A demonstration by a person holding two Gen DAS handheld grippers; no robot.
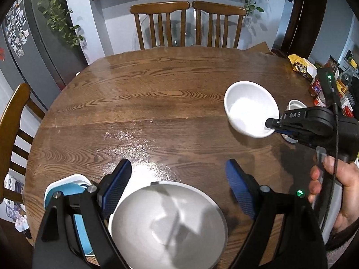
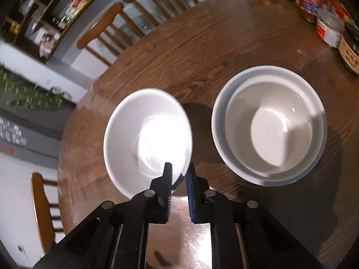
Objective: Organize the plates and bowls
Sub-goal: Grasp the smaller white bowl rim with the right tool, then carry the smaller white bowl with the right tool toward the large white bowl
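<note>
A wooden chair is standing at the far left of the round brown table. A blue plate is sitting in a white dish at the table's near left edge. The left gripper is hanging over a big grey-white bowl, its blue fingers spread wide on each side and not touching it. Two more chairs are standing behind the table. Nothing is lying in the middle of the table.

Farther right, the right gripper is pinching the near rim of a small white bowl, and a hand is holding its handle. This bowl is shiny, round and looking a little tipped. Just beside it, two pale bowls are sitting one inside the other. Jars and cans are crowding the far right edge
</note>
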